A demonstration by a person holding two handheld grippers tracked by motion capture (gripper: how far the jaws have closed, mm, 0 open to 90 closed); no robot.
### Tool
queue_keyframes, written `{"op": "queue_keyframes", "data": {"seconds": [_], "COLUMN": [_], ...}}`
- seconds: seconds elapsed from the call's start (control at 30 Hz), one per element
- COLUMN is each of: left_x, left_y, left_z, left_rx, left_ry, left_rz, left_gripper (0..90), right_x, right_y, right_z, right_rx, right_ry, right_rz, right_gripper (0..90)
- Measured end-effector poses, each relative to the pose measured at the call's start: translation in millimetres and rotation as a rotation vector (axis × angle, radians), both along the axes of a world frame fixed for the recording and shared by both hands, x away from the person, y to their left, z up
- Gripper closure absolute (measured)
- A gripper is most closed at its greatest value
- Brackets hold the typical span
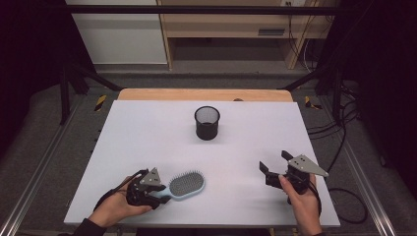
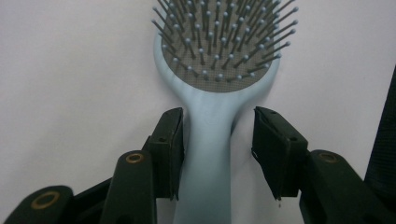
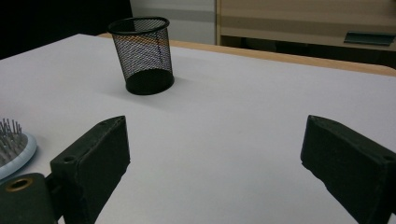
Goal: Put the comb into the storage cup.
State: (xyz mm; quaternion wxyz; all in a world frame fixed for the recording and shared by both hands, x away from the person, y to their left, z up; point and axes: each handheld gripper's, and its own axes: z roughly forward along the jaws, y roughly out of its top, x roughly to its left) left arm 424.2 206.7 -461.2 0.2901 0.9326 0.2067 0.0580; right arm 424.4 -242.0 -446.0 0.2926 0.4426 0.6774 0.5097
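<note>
Your left gripper [image 2: 217, 154] view settles what the high view leaves unclear: the handle of the pale blue hairbrush [image 2: 212, 116] runs straight up between the two black jaws, one pad lying against the handle's side while the other stands off it with a strip of white table [image 2: 70, 93] showing in the gap, so the jaws are not yet clamped on it. The bristled head lies just beyond the jaw tips, bristles up. From the high view your left gripper [image 1: 156, 189] sits at the brush's handle end, with the hairbrush [image 1: 186, 185] head pointing away from your hand toward the table's middle, lying flat. Your right gripper [image 1: 273, 164] rests well apart from the brush, jaws spread wide with nothing between them. Its own view shows the black mesh cup [image 3: 142, 53] standing upright ahead of the jaws and off to one side, and the edge of the brush head low beside one jaw.
</note>
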Motion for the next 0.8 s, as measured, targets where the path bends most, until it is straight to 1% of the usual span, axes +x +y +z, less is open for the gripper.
{"op": "queue_keyframes", "data": {"seconds": [0.03, 0.2, 0.3, 0.43, 0.47, 0.57, 0.6, 0.67, 0.73, 0.8], "left_x": [-0.4, 0.2, -1.0, -3.7, -5.4, -7.4, -9.3, -10.9, -11.7, -13.0], "left_y": [-1.2, -1.6, -2.4, -1.5, -1.3, -1.6, -2.2, -3.8, -4.5, -3.8], "left_z": [-1.0, -0.7, -1.4, -2.9, -3.7, -4.3, -4.8, -4.1, -3.8, -4.4], "left_rx": [0.012, 0.017, 0.017, 0.006, -0.002, -0.007, -0.013, 0.001, 0.006, -0.002], "left_ry": [-0.010, -0.013, -0.025, -0.039, -0.045, -0.050, -0.056, -0.067, -0.071, -0.083], "left_rz": [0.001, 0.007, 0.014, 0.031, 0.037, 0.038, 0.054, 0.054, 0.057, 0.059], "left_gripper": [54.9, 58.2, 60.1, 61.2, 62.9, 68.8, 69.1, 69.4, 69.5, 69.5], "right_x": [0.2, -0.3, -0.1, 0.1, -0.5, -2.0, -2.4, -2.3, -1.3, -0.3], "right_y": [0.3, 1.6, 1.6, 0.3, -0.7, -1.9, -2.1, -2.2, -1.5, -0.5], "right_z": [0.2, 0.2, 0.4, -0.6, -0.4, 0.0, 0.2, 0.4, 0.2, 0.0], "right_rx": [0.002, 0.002, 0.003, 0.004, 0.007, 0.008, 0.010, 0.011, 0.011, 0.010], "right_ry": [0.001, 0.003, 0.001, 0.004, 0.006, 0.001, 0.002, 0.002, 0.006, 0.007], "right_rz": [-0.002, -0.002, 0.004, 0.006, 0.004, 0.001, 0.000, -0.001, -0.001, 0.000], "right_gripper": [8.1, 8.3, 8.4, 8.4, 8.5, 8.4, 8.5, 8.5, 8.4, 8.4]}}
